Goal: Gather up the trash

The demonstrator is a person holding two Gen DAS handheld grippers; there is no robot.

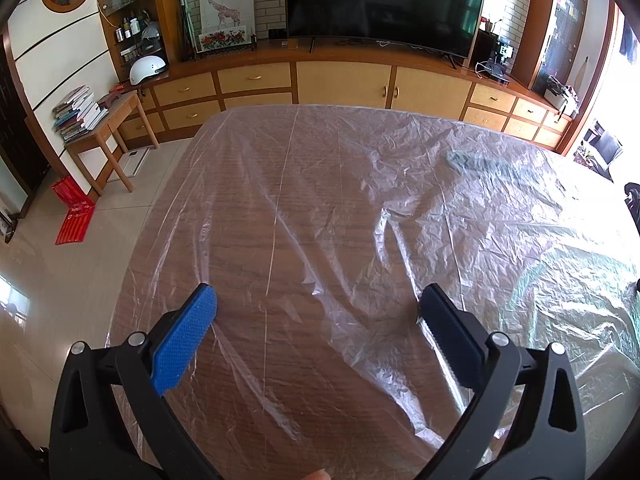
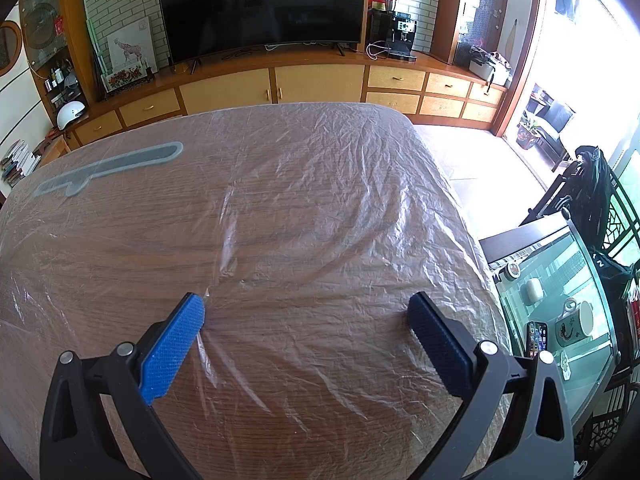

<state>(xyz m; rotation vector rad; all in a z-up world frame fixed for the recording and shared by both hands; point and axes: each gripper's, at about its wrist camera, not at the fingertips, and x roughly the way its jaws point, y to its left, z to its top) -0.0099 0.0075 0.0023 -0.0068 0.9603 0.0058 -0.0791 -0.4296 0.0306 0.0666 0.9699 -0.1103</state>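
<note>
Left gripper (image 1: 318, 306): 2 blue-padded fingers (image 1: 182, 340) spread wide over the table, nothing between them; the tips sit low over the plastic sheet, contact cannot be told.
Right gripper (image 2: 306, 314): fingers (image 2: 172, 348) likewise wide apart and holding nothing, tips close to the sheet near the table's 3 o'clock edge.
Plastic sheet (image 1: 360, 200): thin, clear and crinkled, it covers the whole wooden tabletop, with raised folds running from 12 o'clock toward 6 o'clock between the left gripper's fingers.
Table (image 2: 280, 420): brown wood grain showing through the film, rounded corners, the far edge at 12 o'clock facing the cabinets.
Grey strip (image 2: 108, 168): a long flat grey shape lying under or in the sheet at 10 o'clock in the right wrist view, at 2 o'clock in the left wrist view; what it is cannot be told.
Television (image 2: 260, 4): dark screen on the wooden cabinet run (image 2: 312, 84) at 12 o'clock.
Glass side table (image 2: 560, 304): at 3 o'clock of the right gripper, carrying a mug (image 2: 574, 322) and a phone (image 2: 537, 338).
White helmet (image 1: 147, 68): on the cabinet at 10 o'clock in the left wrist view.
</note>
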